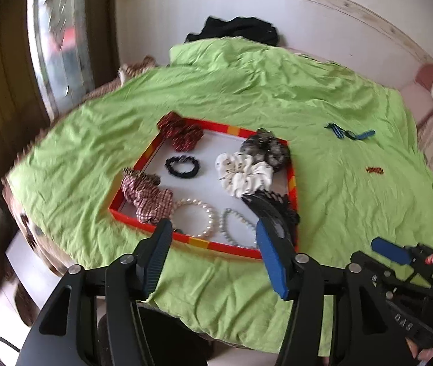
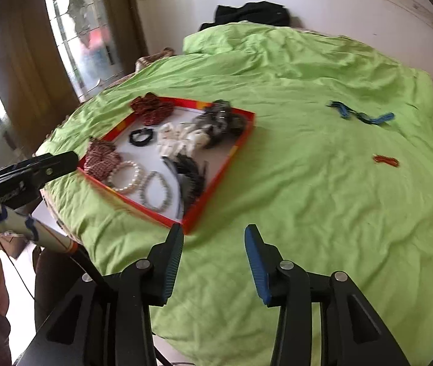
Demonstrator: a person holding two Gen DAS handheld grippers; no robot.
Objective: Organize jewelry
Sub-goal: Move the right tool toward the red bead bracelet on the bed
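Observation:
A red-rimmed white tray (image 1: 152,149) (image 2: 241,146) lies on the green cloth and holds scrunchies, a black hair tie (image 1: 183,167), a pearl bracelet (image 1: 198,216) (image 2: 126,177), a grey bead bracelet (image 1: 234,225) (image 2: 155,192) and a black comb clip (image 1: 274,213) (image 2: 186,177). Blue hair clips (image 1: 350,132) (image 2: 359,116) and a small orange clip (image 1: 375,170) (image 2: 385,160) lie on the cloth right of the tray. My left gripper (image 1: 213,233) is open and empty over the tray's near edge. My right gripper (image 2: 213,235) is open and empty just past the tray's near corner.
The green cloth (image 1: 277,91) (image 2: 308,183) covers a round table. A black garment (image 1: 234,29) (image 2: 250,12) lies at the far edge by the white wall. A window and brown curtain are on the left. The right gripper (image 1: 399,254) shows in the left wrist view.

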